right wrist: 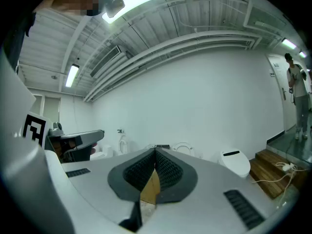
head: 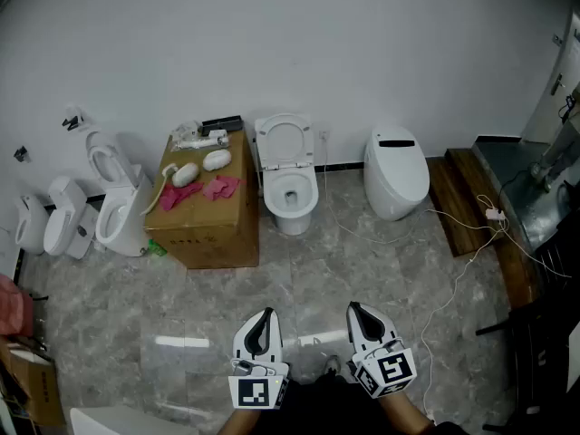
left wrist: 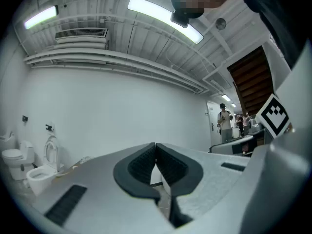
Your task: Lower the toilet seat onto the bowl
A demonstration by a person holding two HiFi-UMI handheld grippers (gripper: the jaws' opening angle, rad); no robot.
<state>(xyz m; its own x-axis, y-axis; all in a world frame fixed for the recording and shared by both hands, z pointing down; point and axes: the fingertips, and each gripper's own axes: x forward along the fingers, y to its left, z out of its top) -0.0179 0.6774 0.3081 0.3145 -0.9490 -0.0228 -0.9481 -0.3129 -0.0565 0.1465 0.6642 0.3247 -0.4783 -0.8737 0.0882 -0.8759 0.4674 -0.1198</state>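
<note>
The red thing (head: 7, 304) is cut off at the floor's left edge. The white bits (head: 216, 159) on the box (head: 213, 217) are too small to name.

Two hand-held grippers, both shut and empty, held low in front of the person.
The white plastic left gripper with black ribbed pads (head: 265, 316) and the matching right gripper (head: 354, 310) point forward side by side, a little apart. Each pair of jaws is pressed together with nothing between them.

Glossy white ceramic toilet (head: 290, 193), matt cardboard box (head: 210, 208), polished marble floor (head: 362, 270)
</note>
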